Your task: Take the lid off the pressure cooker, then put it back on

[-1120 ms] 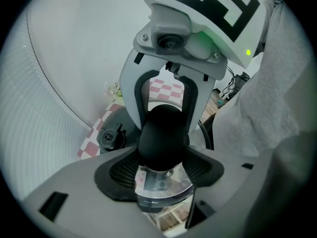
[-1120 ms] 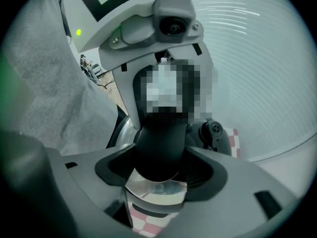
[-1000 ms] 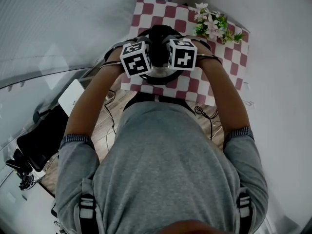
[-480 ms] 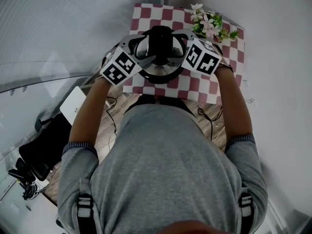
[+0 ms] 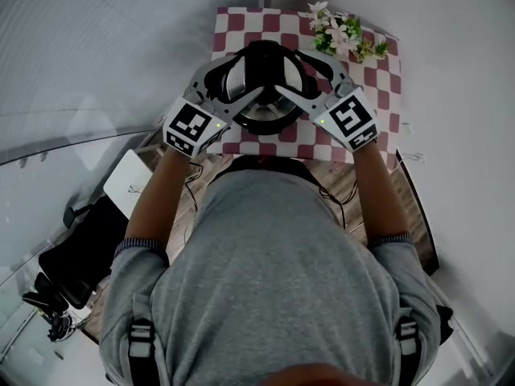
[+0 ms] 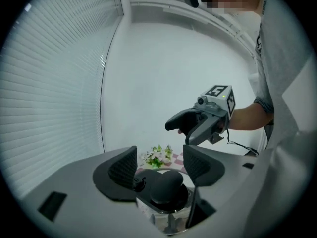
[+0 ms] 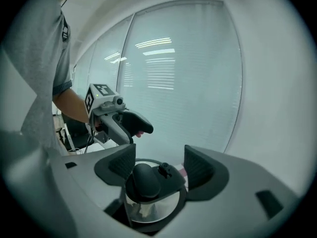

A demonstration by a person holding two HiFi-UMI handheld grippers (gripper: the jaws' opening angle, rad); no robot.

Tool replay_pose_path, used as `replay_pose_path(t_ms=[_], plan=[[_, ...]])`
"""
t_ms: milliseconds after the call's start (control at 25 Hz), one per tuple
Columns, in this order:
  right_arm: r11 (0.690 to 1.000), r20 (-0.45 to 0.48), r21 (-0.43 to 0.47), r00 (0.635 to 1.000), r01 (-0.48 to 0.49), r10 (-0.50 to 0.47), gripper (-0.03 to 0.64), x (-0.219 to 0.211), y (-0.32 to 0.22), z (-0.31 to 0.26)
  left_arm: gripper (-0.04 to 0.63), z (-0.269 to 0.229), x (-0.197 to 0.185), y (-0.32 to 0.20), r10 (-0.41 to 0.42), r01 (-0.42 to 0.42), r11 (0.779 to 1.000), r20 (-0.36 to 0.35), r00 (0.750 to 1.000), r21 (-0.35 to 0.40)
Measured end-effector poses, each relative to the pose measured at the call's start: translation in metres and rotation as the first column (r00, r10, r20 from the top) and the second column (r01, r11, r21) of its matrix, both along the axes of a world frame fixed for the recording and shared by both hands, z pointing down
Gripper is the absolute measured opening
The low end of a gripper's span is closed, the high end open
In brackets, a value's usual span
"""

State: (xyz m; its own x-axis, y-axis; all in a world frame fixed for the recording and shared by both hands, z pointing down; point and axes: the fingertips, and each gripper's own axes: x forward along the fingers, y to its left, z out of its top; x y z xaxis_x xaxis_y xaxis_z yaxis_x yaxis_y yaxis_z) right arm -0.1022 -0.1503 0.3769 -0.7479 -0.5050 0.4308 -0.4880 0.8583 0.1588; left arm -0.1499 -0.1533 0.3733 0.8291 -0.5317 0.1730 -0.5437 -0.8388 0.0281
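Observation:
The pressure cooker point(image 5: 261, 115) stands on a red-and-white checked table point(image 5: 378, 95), and its lid with the black knob point(image 5: 263, 64) looks to be on it. My left gripper point(image 5: 233, 83) reaches in from the left and my right gripper point(image 5: 302, 79) from the right, so both flank the lid. In the left gripper view the knob point(image 6: 166, 185) lies low between the spread pads point(image 6: 124, 165). The right gripper view shows the knob point(image 7: 143, 180) and small valve point(image 7: 164, 170) the same way. The right jaws have just been closing, and neither pad point(image 7: 199, 165) presses on the lid.
A bunch of pink and white flowers point(image 5: 342, 34) lies at the table's far right corner. Window blinds cover the wall point(image 6: 49, 83) to the left. A black office chair point(image 5: 80, 256) and cables sit on the floor at the left, below the table.
Both grippers have risen and swung from pointing down in front of the cooker to near level. Their marker cubes have moved apart, and the jaws now flank the lid.

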Motion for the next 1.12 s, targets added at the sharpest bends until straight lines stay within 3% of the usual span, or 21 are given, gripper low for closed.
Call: replay_pose_path(t_ms=[200, 560, 680, 960, 1120], plan=[[0.996, 0.143, 0.068, 0.989, -0.051, 0.040, 0.296, -0.002, 0.016, -0.014, 0.311, -0.010, -0.002, 0.013, -0.033, 0.037, 0.998, -0.094, 0.995, 0.042], [0.991, 0.262, 0.053, 0.960, -0.121, 0.104, 0.233, 0.002, 0.041, -0.013, 0.260, -0.007, -0.004, 0.029, -0.041, 0.051, 0.996, -0.131, 0.991, 0.072], [0.985, 0.285, 0.081, 0.951, -0.150, 0.121, 0.177, 0.005, 0.045, -0.013, 0.231, -0.005, -0.002, 0.032, -0.037, 0.048, 0.995, -0.122, 0.992, 0.083], [0.981, 0.292, 0.093, 0.946, -0.172, 0.138, 0.017, 0.006, 0.057, -0.005, 0.070, -0.010, -0.008, 0.041, -0.062, 0.078, 0.992, -0.152, 0.986, 0.098], [0.981, 0.287, 0.100, 0.949, -0.163, 0.128, 0.005, 0.005, 0.059, -0.006, 0.023, -0.013, -0.010, 0.043, -0.073, 0.089, 0.991, -0.157, 0.985, 0.102]])
